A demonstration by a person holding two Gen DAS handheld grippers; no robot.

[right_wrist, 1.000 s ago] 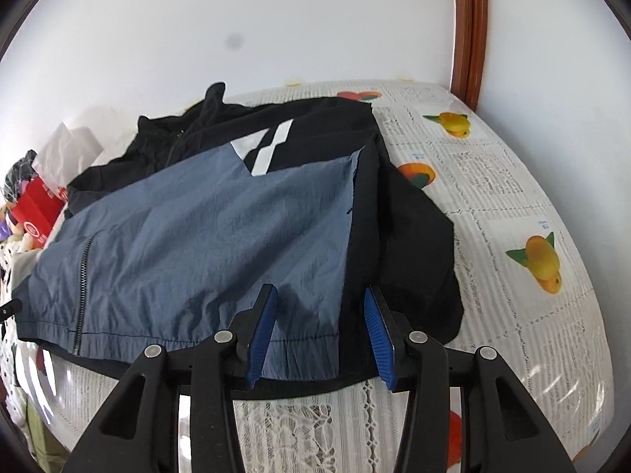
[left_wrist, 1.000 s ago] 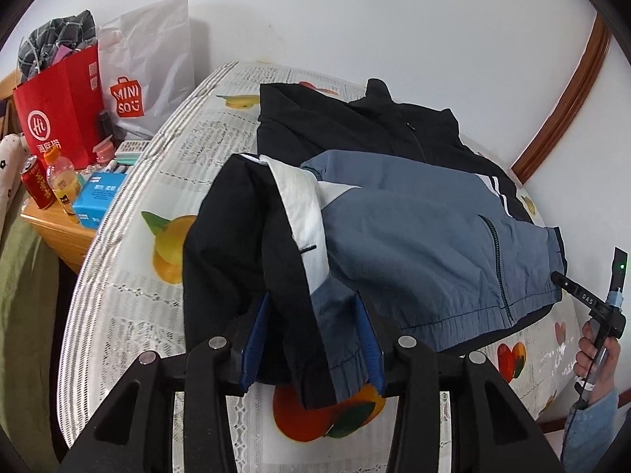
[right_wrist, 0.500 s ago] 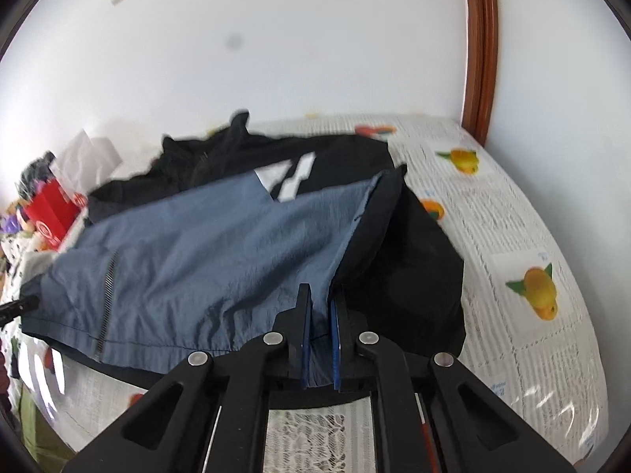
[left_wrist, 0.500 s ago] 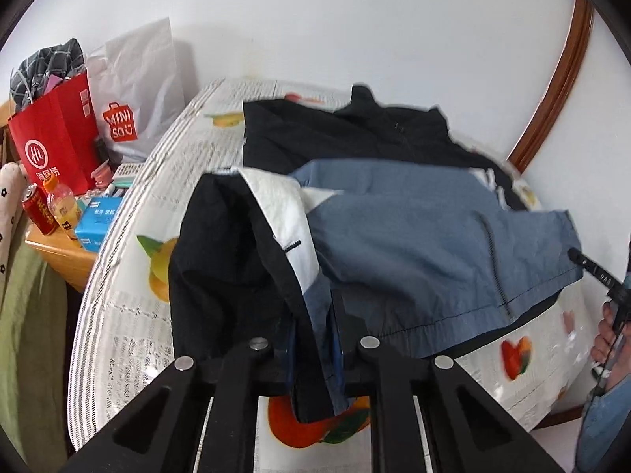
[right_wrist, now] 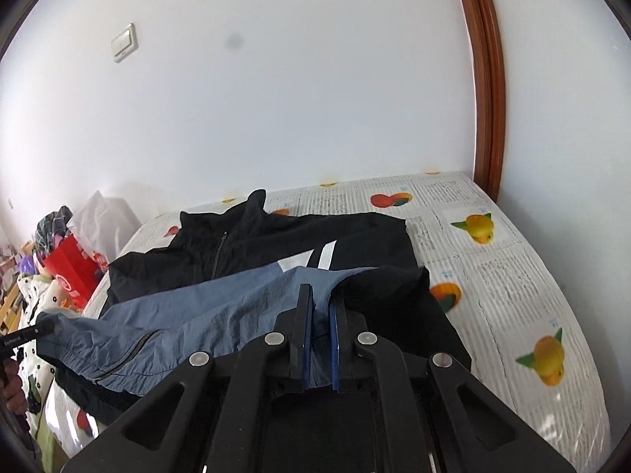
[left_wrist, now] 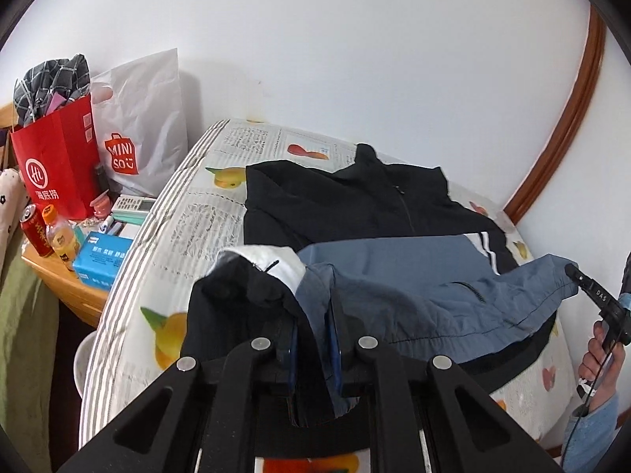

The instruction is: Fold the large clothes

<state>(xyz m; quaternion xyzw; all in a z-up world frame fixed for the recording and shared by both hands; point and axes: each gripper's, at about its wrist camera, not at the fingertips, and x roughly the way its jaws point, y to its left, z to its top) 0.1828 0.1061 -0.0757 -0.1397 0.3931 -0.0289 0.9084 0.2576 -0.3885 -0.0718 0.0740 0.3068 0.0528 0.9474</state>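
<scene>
Pinching the hem of the jacket [left_wrist: 394, 287] near its two corners, both hand-held grippers are clamped down on cloth; the left hand-held gripper [left_wrist: 313, 339] has its blue pads [left_wrist: 334, 349] nearly together on a bunch of black and grey-blue fabric, with a white lining turned out just ahead of it; the right hand-held gripper [right_wrist: 319, 335] has its jaws pressed close on grey-blue hem, a black sleeve lying just to its right; the log shows both pairs of jaws closing within the last second, with fabric between them. Ahead of each hand-held gripper the jacket lies spread on the bed [right_wrist: 512, 276], its black collar end farthest away toward the wall, its near edge raised off the fruit-printed cover; far to the left of the left hand-held gripper a wooden nightstand [left_wrist: 67, 287] carries a red paper bag [left_wrist: 55, 165], a white shopping bag [left_wrist: 142, 126], a blue tissue box [left_wrist: 100, 260] and a drink can [left_wrist: 33, 228].
</scene>
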